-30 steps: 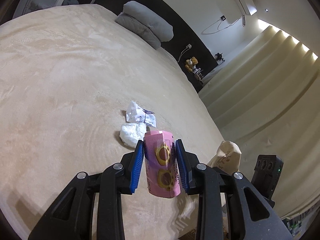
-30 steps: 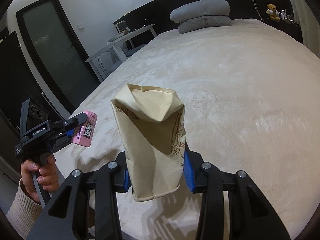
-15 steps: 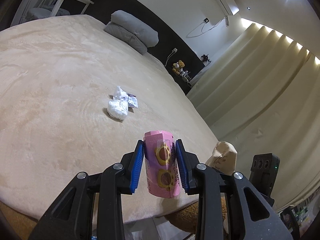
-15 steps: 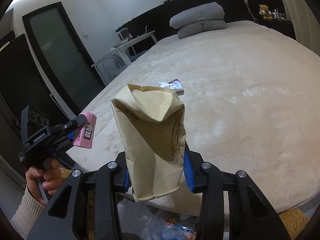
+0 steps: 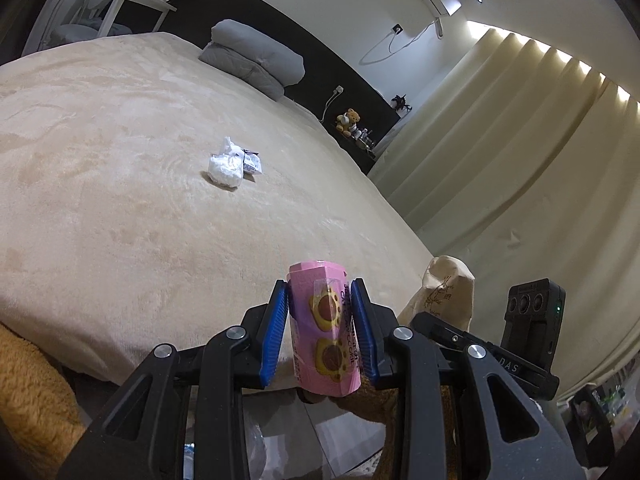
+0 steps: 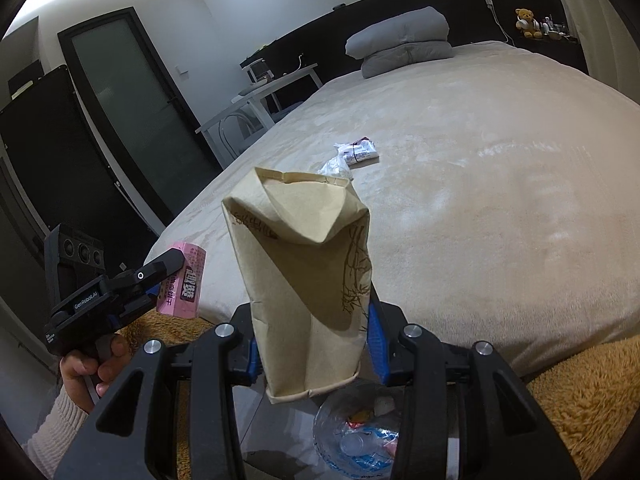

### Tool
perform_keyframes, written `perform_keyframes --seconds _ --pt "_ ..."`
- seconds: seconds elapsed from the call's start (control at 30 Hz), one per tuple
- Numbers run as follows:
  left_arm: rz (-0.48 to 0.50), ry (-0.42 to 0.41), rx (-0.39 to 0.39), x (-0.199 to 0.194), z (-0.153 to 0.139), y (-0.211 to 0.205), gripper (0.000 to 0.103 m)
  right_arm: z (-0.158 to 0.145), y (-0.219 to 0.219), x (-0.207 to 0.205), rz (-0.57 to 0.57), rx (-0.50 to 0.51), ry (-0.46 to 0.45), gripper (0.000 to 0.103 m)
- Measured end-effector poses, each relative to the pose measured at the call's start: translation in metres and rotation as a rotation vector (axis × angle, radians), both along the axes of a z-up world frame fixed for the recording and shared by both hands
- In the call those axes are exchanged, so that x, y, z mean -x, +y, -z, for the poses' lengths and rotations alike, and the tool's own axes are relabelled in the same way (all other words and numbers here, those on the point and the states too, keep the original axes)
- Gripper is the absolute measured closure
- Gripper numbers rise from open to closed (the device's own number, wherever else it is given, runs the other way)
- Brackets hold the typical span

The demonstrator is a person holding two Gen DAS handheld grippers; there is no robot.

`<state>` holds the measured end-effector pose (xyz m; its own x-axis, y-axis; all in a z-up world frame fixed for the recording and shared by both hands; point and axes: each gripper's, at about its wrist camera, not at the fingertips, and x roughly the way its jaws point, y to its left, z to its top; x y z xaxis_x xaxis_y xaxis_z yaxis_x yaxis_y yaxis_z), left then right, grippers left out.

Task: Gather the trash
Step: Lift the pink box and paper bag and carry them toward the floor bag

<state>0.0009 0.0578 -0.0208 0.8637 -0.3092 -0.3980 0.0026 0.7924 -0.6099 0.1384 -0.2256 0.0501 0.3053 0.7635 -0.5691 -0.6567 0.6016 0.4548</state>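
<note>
My left gripper (image 5: pixel 320 328) is shut on a pink cookie box (image 5: pixel 323 332), held upright off the foot edge of the bed; it also shows in the right wrist view (image 6: pixel 182 280). My right gripper (image 6: pixel 314 332) is shut on a brown paper bag (image 6: pixel 308 276), also seen in the left wrist view (image 5: pixel 444 292). A crumpled white tissue (image 5: pixel 226 168) and a small white wrapper (image 5: pixel 253 164) lie on the beige bed (image 5: pixel 120 200); the wrapper shows in the right wrist view (image 6: pixel 360 154). A clear-lined trash bin (image 6: pixel 360 436) with litter sits on the floor below my right gripper.
Grey pillows (image 5: pixel 256 64) lie at the head of the bed. A white side table (image 6: pixel 264 96) and a dark door (image 6: pixel 132 108) stand to the left. Curtains (image 5: pixel 520 160) hang on the right. Orange fleece (image 6: pixel 580 400) lies beside the bin.
Both grippers have drawn back from the bed past its foot edge, still holding the box and the bag. The tissue and wrapper look farther away. The trash bin has come into view below.
</note>
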Motion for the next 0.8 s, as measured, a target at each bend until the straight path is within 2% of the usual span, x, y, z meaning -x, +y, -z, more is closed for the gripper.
perform_keyframes --seconds 0.3,0.47,0.73,0.8 --pt "0.017 0.044 -0.039 0.012 0.014 -0.022 0.072 0.011 -0.011 0.02 -0.015 0.0 0.033 0.062" --pt "0.041 0.077 -0.061 0.014 0.022 -0.033 0.072 0.02 -0.008 0.024 -0.038 0.018 0.08 0.062" --pt "0.064 0.194 -0.125 -0.002 0.039 -0.043 0.072 0.052 0.013 0.02 -0.1 0.127 0.204 0.062" --pt "0.075 0.226 -0.121 -0.005 0.046 -0.043 0.072 0.063 0.019 0.019 -0.115 0.164 0.237 0.062"
